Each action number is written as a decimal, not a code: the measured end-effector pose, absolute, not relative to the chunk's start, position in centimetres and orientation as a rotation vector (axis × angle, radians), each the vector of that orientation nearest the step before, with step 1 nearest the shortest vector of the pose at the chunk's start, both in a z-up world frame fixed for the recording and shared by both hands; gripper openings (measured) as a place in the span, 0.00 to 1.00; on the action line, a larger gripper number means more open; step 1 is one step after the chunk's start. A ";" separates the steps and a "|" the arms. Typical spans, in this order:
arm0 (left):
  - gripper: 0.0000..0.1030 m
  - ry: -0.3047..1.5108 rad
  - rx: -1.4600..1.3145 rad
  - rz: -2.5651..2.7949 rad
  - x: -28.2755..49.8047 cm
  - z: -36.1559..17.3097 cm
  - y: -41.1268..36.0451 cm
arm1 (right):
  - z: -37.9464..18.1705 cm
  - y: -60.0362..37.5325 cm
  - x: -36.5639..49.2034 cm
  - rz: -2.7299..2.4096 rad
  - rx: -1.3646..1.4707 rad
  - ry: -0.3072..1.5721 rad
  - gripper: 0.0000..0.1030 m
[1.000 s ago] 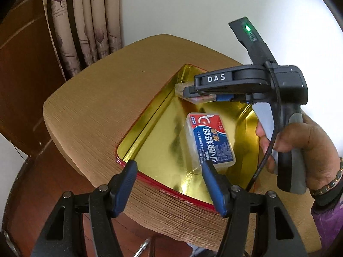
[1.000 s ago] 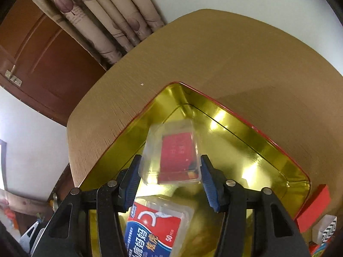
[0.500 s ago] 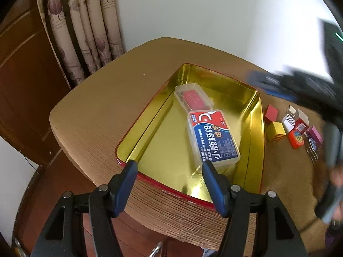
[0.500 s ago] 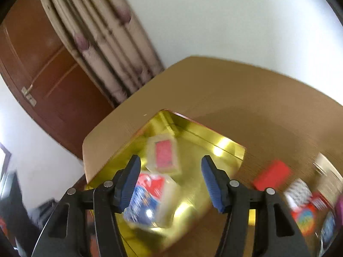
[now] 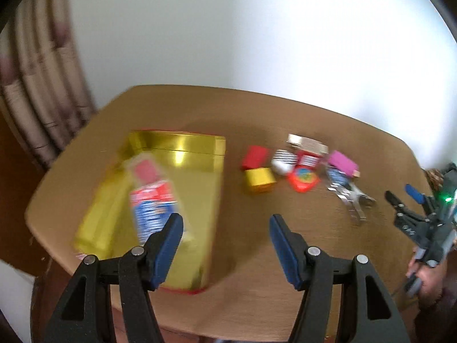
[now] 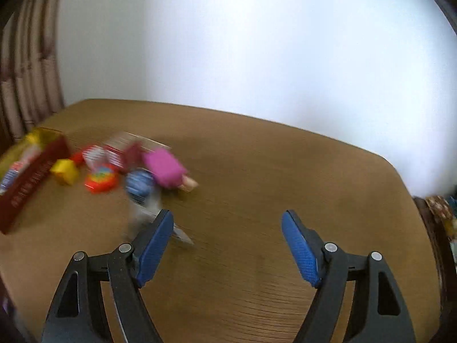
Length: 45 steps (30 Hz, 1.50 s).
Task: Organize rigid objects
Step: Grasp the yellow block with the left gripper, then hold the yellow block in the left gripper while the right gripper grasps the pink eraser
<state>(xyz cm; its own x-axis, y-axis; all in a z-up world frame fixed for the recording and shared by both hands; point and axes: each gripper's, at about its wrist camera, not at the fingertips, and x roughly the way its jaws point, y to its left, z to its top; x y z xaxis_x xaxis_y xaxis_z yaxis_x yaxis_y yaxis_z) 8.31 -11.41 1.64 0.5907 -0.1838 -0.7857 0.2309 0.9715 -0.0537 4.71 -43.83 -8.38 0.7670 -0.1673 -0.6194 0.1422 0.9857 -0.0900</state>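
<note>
A gold tin tray (image 5: 197, 200) with a red rim sits on the left of the brown table; it also shows in the right wrist view (image 6: 31, 171). In it lie a clear case with a red card (image 5: 145, 170) and a blue-and-red labelled box (image 5: 152, 208). Right of the tray is a cluster: red block (image 5: 255, 156), yellow block (image 5: 259, 180), striped piece (image 5: 282, 161), orange-red piece (image 5: 302, 180), pink block (image 5: 341, 163), metal clip (image 5: 354, 203). My left gripper (image 5: 222, 228) is open and empty. My right gripper (image 6: 227, 238) is open and empty; it also shows at the far right of the left wrist view (image 5: 402, 194).
Both views are motion-blurred. A curtain (image 5: 37, 91) hangs at the back left and a white wall stands behind the table. The table's rounded edge (image 5: 242, 325) runs just under my left fingers. Bare tabletop (image 6: 285, 177) lies ahead of the right gripper.
My right gripper let go of the red card case, left it in the tray, and swung out to the right. My left view turned right, bringing the loose cluster into sight.
</note>
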 end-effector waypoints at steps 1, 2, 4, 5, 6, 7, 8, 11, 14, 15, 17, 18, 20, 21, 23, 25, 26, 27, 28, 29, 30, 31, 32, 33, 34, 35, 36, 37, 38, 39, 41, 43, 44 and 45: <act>0.63 0.918 0.056 -0.262 8.8 1.4 -12.4 | -8.5 -44.0 4.6 -0.185 -0.040 0.679 0.73; 0.63 0.939 0.061 -0.281 9.6 1.1 -13.5 | -9.0 -44.8 4.4 -0.200 -0.034 0.683 0.73; 0.63 0.980 0.055 -0.290 11.0 0.3 -15.0 | -9.5 -46.1 4.0 -0.203 -0.016 0.692 0.73; 0.63 1.001 0.048 -0.297 11.9 -0.1 -15.6 | -9.7 -46.4 4.0 -0.200 0.005 0.699 0.73; 0.63 1.019 0.041 -0.298 12.7 -0.5 -16.1 | -9.6 -46.8 4.0 -0.190 0.027 0.691 0.73; 0.63 1.039 0.033 -0.293 13.6 -1.0 -16.5 | -9.5 -47.2 3.8 -0.184 0.040 0.679 0.73; 0.63 1.064 0.027 -0.289 14.6 -1.6 -16.9 | -9.5 -47.5 3.7 -0.177 0.051 0.672 0.73; 0.63 1.110 0.025 -0.260 16.7 -3.1 -17.8 | -9.5 -48.5 3.2 -0.151 0.066 0.667 0.73; 0.63 1.141 0.020 -0.249 18.4 -4.2 -18.2 | -8.9 -47.9 2.6 -0.134 0.070 0.649 0.73; 0.63 1.148 0.017 -0.239 19.0 -4.5 -18.3 | -8.6 -47.3 2.7 -0.130 0.069 0.649 0.73; 0.63 1.174 -0.002 -0.244 20.1 -5.4 -18.5 | -8.5 -47.5 2.5 -0.117 0.071 0.652 0.73; 0.63 1.186 -0.007 -0.235 20.5 -5.7 -18.5 | -8.5 -47.6 2.4 -0.114 0.072 0.654 0.73; 0.63 1.211 -0.022 -0.216 21.5 -6.5 -18.2 | -8.6 -47.0 2.9 -0.107 0.074 0.657 0.73; 0.63 1.223 -0.033 -0.216 21.9 -6.9 -18.2 | -8.6 -47.1 2.8 -0.101 0.076 0.657 0.74; 0.63 1.233 -0.041 -0.215 22.7 -7.5 -18.4 | -8.7 -46.9 3.0 -0.100 0.077 0.658 0.75; 0.63 1.233 -0.028 -0.197 23.4 -7.9 -18.4 | -8.9 -46.6 3.3 -0.097 0.076 0.665 0.76; 0.63 1.236 -0.021 -0.187 23.7 -8.1 -18.4 | -9.0 -46.6 3.4 -0.097 0.075 0.670 0.76; 0.63 1.227 -0.009 -0.179 23.8 -8.1 -18.6 | -9.0 -46.6 3.5 -0.097 0.075 0.674 0.76; 0.63 1.216 -0.002 -0.174 23.9 -8.1 -18.7 | -9.1 -46.5 3.6 -0.095 0.076 0.678 0.76; 0.62 1.208 -0.002 -0.170 24.0 -8.3 -18.7 | -9.1 -46.5 3.6 -0.095 0.076 0.679 0.76; 0.62 1.198 0.001 -0.166 24.1 -8.2 -18.7 | -9.1 -46.6 3.6 -0.095 0.077 0.681 0.76; 0.54 1.190 0.006 -0.164 24.2 -8.2 -18.8 | -9.1 -46.5 3.7 -0.095 0.077 0.683 0.76; 0.51 1.191 0.019 -0.160 24.1 -8.3 -18.9 | -9.2 -46.5 3.8 -0.093 0.077 0.689 0.76; 0.37 1.181 0.043 -0.139 23.8 -8.2 -18.9 | -9.3 -46.5 3.9 -0.093 0.077 0.692 0.76; 0.29 1.171 0.050 -0.137 23.8 -8.3 -19.1 | -9.3 -46.5 4.0 -0.093 0.078 0.696 0.76; 0.29 1.184 0.011 -0.163 23.8 -8.5 -18.8 | -9.3 -46.5 4.0 -0.094 0.079 0.697 0.76; 0.29 1.181 -0.024 -0.175 23.6 -8.4 -18.5 | -9.3 -46.5 4.0 -0.094 0.079 0.697 0.76; 0.29 1.178 -0.040 -0.176 23.5 -8.4 -18.3 | -9.3 -46.4 4.0 -0.093 0.078 0.695 0.76; 0.29 1.176 -0.039 -0.182 23.4 -8.5 -18.2 | -9.3 -46.3 4.0 -0.086 0.078 0.693 0.76; 0.29 1.173 -0.034 -0.190 23.1 -8.5 -18.2 | -9.3 -46.3 4.0 -0.078 0.079 0.691 0.76; 0.29 1.169 -0.034 -0.210 22.7 -8.4 -18.2 | -9.1 -46.0 3.9 -0.055 0.074 0.682 0.76; 0.29 1.164 -0.036 -0.227 22.1 -8.1 -18.2 | -8.7 -45.7 3.8 -0.035 0.070 0.677 0.76; 0.29 1.159 -0.037 -0.227 21.2 -7.5 -17.8 | -8.4 -45.5 3.7 -0.018 0.076 0.672 0.76; 0.29 1.155 -0.040 -0.232 21.1 -7.3 -17.6 | -8.1 -45.4 3.6 -0.003 0.084 0.666 0.76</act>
